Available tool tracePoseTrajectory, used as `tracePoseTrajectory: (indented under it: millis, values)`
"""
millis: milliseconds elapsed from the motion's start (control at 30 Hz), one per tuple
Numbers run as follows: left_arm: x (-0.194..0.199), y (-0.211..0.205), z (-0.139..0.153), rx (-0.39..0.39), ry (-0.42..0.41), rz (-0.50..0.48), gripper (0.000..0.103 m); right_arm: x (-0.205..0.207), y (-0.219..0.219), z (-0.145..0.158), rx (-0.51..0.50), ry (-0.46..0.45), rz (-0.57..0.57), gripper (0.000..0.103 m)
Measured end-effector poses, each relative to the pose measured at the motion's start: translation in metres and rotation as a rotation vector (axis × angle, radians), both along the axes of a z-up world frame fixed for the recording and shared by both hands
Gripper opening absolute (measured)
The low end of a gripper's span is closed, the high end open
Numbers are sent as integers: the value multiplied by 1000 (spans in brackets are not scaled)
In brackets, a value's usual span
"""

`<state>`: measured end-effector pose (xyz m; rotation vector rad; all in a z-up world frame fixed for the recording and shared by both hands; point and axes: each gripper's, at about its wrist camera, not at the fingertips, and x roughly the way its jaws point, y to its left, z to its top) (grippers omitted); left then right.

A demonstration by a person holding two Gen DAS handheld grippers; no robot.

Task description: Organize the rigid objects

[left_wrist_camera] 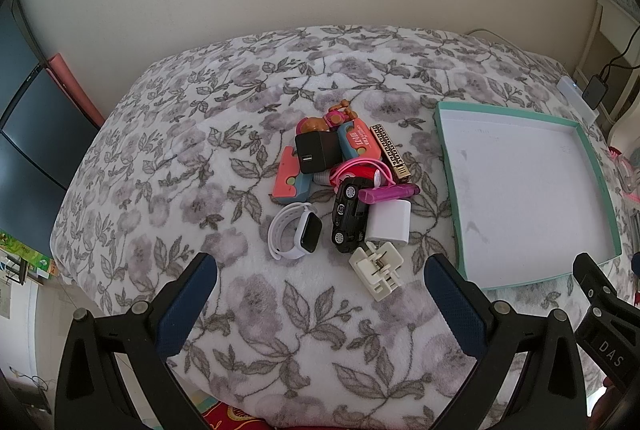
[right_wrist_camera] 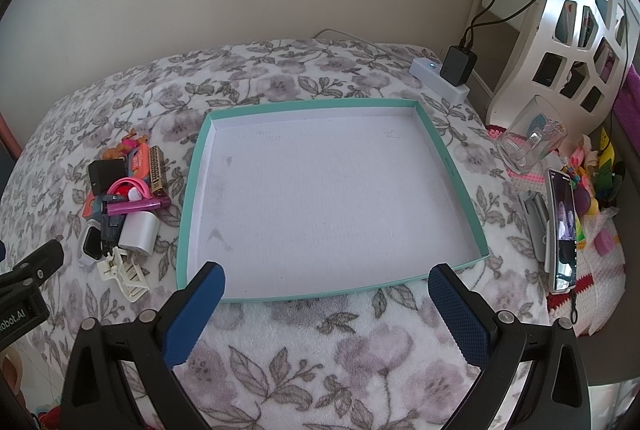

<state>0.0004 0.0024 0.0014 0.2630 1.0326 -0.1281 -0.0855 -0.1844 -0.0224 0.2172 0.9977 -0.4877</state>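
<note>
Both claws, left claw point(left_wrist_camera: 320, 266) and right claw point(right_wrist_camera: 326, 276), hover released; jumbled pile point(left_wrist_camera: 344, 190) lies beside the seemingly empty teal tray point(right_wrist_camera: 452, 166), probably awaiting sorting.

The black charger point(left_wrist_camera: 316, 152) and pink cable point(left_wrist_camera: 356, 168) partly hide things beneath them.

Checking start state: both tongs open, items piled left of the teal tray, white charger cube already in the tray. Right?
Not quite. The white charger cube is still in the pile, outside the teal tray, which holds nothing; the right wrist view shows this. Left tongs and right tongs are open.
</note>
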Motion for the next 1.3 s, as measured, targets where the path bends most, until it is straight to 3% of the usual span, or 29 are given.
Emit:
tracePoseTrajectory:
  millis: [567,800,1033,1300]
  values:
    - [0,2,0,-3,3,2,103,0,1,2,-7,2,8,103]
    - [12,21,2,-84,26,23,103,5,8,10,0,-9,46,103]
    - [49,56,21,-144,37,85,103,36,32,21,9,-11,131,103]
    - [72,84,-3,-141,86,143,103,75,72,6,73,49,237,103]
